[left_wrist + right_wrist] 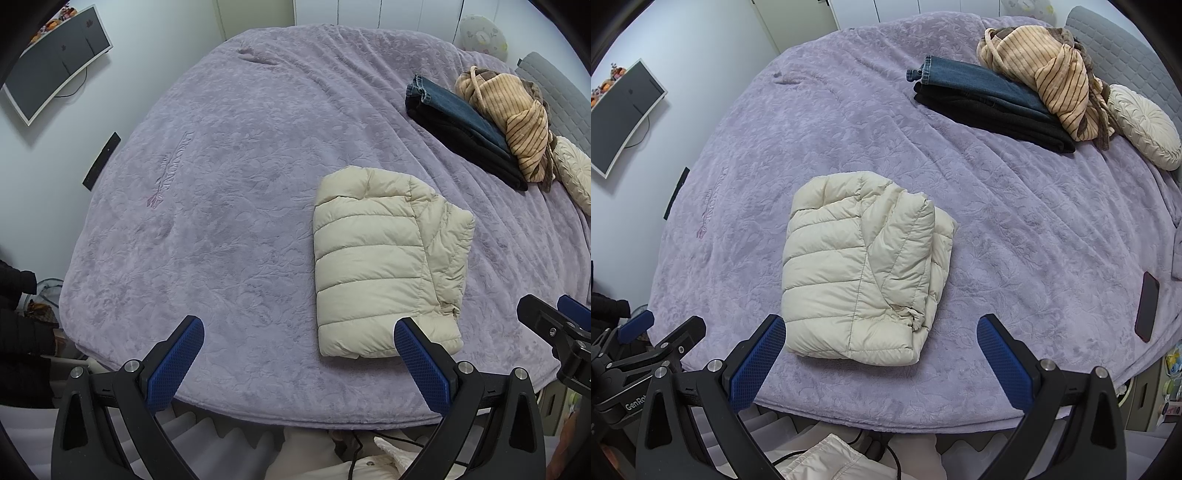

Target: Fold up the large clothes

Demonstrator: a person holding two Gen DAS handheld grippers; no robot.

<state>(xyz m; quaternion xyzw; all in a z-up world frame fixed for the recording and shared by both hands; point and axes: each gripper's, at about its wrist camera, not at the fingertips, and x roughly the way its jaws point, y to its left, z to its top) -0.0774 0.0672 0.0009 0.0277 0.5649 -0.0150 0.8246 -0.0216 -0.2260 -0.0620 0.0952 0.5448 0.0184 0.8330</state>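
A cream quilted puffer jacket, its shell smooth with a faint sheen, lay on a plush lilac bedspread embossed with a matt floral pattern. Behind it sat folded denim jeans, a matt black garment and a ribbed, striped tan fleece. The gripper fingers wore dimpled blue pads on black plastic frames with bare metal bolts.

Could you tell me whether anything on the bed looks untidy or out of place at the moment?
The cream puffer jacket lies neatly folded. The striped tan garment is heaped unfolded on the folded jeans and black garment. A dark phone lies loose near the bed's right edge.
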